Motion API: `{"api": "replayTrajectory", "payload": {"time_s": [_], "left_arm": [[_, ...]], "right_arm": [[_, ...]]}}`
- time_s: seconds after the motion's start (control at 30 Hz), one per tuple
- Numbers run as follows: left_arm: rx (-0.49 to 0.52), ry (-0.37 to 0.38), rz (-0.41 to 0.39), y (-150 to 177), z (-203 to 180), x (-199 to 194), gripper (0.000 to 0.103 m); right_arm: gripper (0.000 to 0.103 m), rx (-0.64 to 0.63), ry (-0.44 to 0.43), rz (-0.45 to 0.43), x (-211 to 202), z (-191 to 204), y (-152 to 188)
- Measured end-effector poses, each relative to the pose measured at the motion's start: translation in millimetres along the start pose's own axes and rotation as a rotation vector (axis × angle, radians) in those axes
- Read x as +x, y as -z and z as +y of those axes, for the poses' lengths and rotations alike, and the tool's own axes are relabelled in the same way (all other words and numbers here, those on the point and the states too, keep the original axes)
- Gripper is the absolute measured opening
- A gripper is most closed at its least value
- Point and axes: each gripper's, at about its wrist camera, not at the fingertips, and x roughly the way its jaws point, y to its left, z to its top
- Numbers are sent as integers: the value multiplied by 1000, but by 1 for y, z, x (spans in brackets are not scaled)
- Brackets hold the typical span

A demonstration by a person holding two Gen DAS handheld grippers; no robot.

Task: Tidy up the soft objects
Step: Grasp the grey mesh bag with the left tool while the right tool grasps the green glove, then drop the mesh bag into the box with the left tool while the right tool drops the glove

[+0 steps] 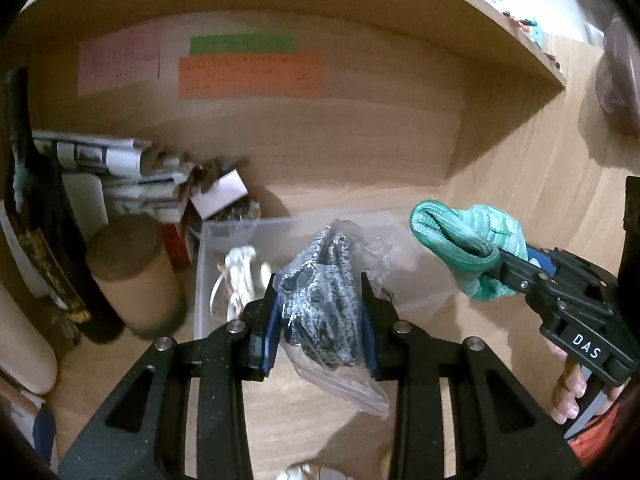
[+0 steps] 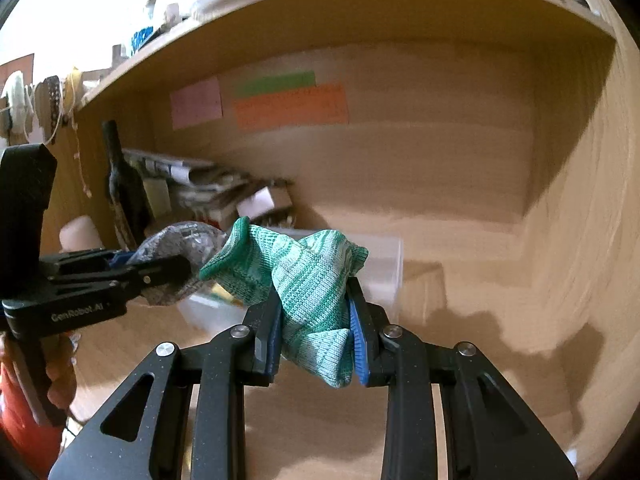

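My left gripper [image 1: 320, 304] is shut on a clear plastic bag of grey-and-black knit fabric [image 1: 324, 300] and holds it over a clear plastic bin [image 1: 224, 232] that holds a white item [image 1: 240, 276]. My right gripper [image 2: 314, 312] is shut on a green-and-white knit sock [image 2: 304, 280], raised near the bin [image 2: 384, 264]. In the left wrist view the sock [image 1: 468, 244] and right gripper [image 1: 508, 272] are to the right of the bag. In the right wrist view the left gripper [image 2: 176, 272] and bag [image 2: 180, 248] are at the left.
I am inside a wooden shelf compartment [image 1: 360, 152] with pink, green and orange notes [image 1: 248, 76] on its back wall. A stack of papers and boxes [image 1: 132, 176], a brown cylinder [image 1: 132, 272] and a dark bottle [image 1: 36, 208] stand at the left.
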Motion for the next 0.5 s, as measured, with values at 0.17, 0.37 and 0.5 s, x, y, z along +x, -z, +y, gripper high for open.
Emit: {"api": "replayTrajectory", "payload": {"time_s": [0.17,0.37,0.5], "left_arm": [[0,-16,-10,-16,-4,13,34],[-9,-25,33,-23,-2,39,34],[-10,-35,85,-23,-1,61,34]], "right_arm": [[26,1,2,-27,10,-2,-17],[26,22,6,-3,32,-8,-24],[26,27,23,38,52,-11,-22]]}}
